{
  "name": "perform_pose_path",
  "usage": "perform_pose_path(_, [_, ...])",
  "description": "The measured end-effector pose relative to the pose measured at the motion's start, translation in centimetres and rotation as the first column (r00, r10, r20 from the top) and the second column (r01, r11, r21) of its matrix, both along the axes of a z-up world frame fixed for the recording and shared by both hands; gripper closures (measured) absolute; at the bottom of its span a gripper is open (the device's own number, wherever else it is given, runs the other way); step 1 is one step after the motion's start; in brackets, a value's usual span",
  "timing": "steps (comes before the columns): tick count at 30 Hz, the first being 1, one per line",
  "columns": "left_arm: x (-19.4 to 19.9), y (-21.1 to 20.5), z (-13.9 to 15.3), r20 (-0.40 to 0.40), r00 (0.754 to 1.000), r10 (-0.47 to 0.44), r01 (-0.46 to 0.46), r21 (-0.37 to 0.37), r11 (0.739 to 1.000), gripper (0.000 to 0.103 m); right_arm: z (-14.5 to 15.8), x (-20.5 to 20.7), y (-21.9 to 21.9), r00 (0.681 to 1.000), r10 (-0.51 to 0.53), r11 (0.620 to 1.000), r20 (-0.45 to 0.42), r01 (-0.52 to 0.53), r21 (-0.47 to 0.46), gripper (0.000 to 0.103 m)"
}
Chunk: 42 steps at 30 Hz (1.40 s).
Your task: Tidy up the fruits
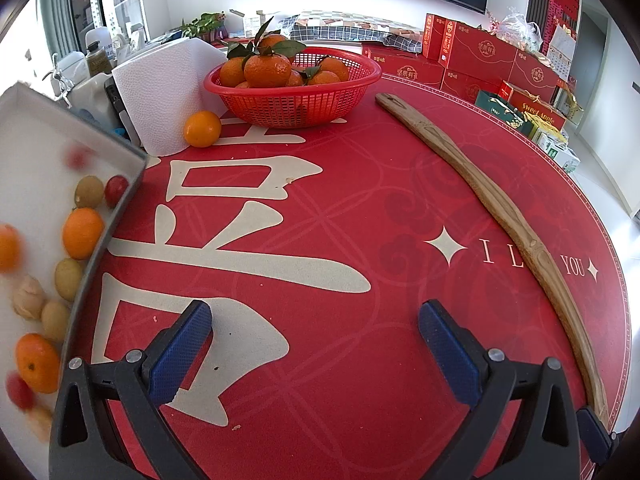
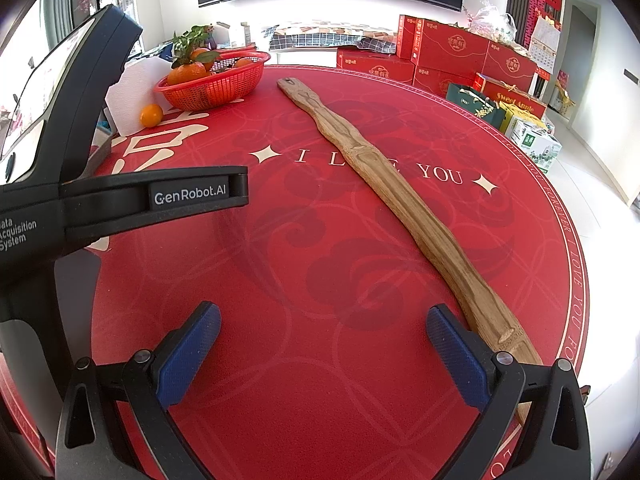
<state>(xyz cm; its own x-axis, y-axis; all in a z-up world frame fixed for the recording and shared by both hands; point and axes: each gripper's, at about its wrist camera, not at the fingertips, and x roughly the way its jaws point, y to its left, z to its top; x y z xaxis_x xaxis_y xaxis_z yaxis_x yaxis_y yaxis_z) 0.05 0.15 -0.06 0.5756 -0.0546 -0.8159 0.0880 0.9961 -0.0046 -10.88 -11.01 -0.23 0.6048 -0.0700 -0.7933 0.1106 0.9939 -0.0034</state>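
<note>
Both claws released, jaws wide, nothing between pads. Left gripper (image 1: 316,344) hovers over red table mat (image 1: 320,220); right gripper (image 2: 324,348) likewise, wooden stick (image 2: 400,196) just beside its right finger.

Mixed small fruits in white tray (image 1: 36,152) at far left of left gripper, tray apparently tilted. Loose orange (image 1: 202,129) ahead-left, beside paper towel roll (image 1: 168,92), near red basket (image 1: 292,92) of tangerines.

Judgement: left gripper nearer tray and loose orange; round fruit, no long axis to align.
</note>
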Motion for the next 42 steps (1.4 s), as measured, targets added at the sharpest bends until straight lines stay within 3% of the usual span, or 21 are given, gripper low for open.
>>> perform_pose_path(42, [-0.14, 0.08, -0.04, 0.0, 1.0, -0.002, 0.002, 0.0, 1.0, 0.0, 0.05, 0.0, -0.01, 1.0, 0.0, 1.0, 0.0, 0.0, 0.0, 0.0])
